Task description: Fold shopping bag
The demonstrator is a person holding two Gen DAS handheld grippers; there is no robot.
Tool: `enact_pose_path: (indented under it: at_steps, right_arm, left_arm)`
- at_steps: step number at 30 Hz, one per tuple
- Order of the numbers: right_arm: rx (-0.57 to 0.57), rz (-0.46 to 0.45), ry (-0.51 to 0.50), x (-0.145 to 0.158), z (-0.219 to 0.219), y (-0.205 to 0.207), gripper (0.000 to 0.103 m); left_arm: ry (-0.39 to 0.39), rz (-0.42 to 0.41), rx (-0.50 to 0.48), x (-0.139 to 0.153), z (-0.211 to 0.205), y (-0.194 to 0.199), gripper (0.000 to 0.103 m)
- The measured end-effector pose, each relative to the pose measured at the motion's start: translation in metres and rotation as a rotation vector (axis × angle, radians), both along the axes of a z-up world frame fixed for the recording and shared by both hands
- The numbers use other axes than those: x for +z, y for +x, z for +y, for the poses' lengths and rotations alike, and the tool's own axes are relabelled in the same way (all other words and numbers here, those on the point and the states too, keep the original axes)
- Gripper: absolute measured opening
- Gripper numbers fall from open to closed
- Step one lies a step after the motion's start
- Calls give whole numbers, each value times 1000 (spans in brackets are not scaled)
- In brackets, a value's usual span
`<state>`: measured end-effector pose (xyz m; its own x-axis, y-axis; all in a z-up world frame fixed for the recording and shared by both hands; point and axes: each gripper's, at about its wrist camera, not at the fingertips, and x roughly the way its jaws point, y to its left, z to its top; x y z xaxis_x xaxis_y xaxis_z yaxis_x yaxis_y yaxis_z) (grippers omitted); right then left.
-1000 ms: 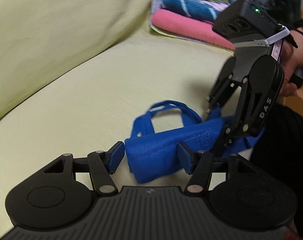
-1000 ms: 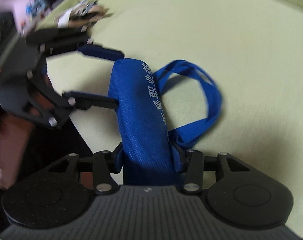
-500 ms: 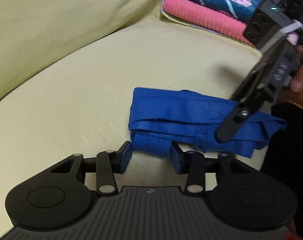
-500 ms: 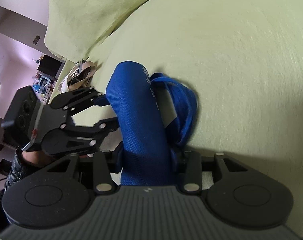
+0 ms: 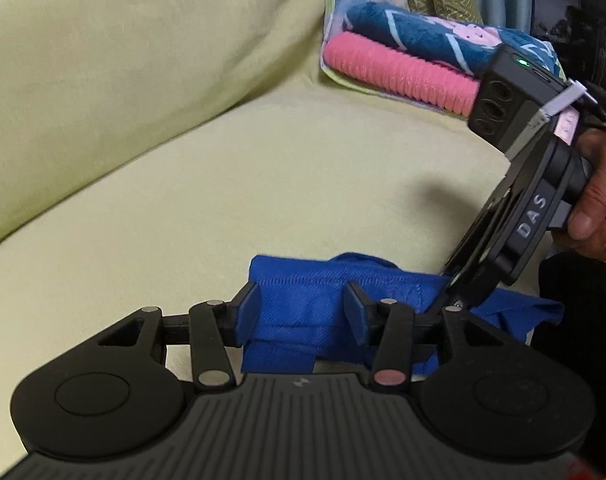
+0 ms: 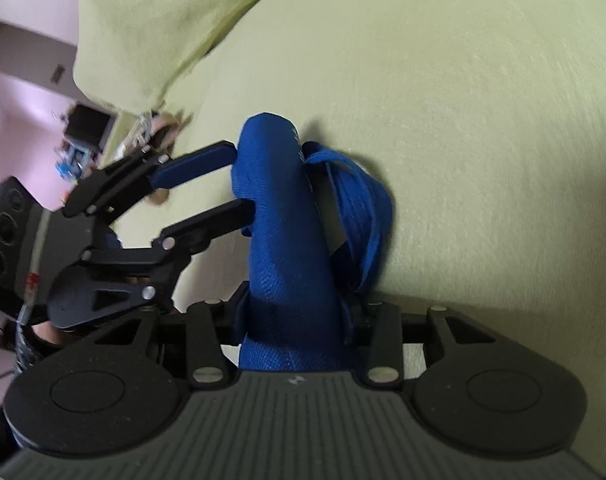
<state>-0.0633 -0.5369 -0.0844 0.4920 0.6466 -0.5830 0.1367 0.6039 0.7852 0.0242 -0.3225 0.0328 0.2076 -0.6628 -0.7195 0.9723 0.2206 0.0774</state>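
Shopping bag (image 6: pixel 287 240), rolled, runs 12-to-6 from the right hand-held gripper (image 6: pixel 295 320), which clamps its near end. Left hand-held gripper (image 5: pixel 301 312), at 9 o'clock, straddles the far end, jaws opening.

The blue shopping bag (image 5: pixel 327 300) lies folded into a long, narrow bundle on the pale green cushion (image 5: pixel 263 168), its strap handles (image 6: pixel 359 208) bunched along one side.
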Motion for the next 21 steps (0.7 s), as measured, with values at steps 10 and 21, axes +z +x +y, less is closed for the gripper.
enact_pose_path:
  at_steps: [10, 21]
  right_arm:
    - [-20, -97, -235, 30, 17, -36, 53]
    - [13, -115, -239, 37, 22, -15, 39]
  left_arm:
    - [97, 7, 9, -26, 5, 3, 48]
    - [-24, 0, 54, 19, 43, -16, 49]
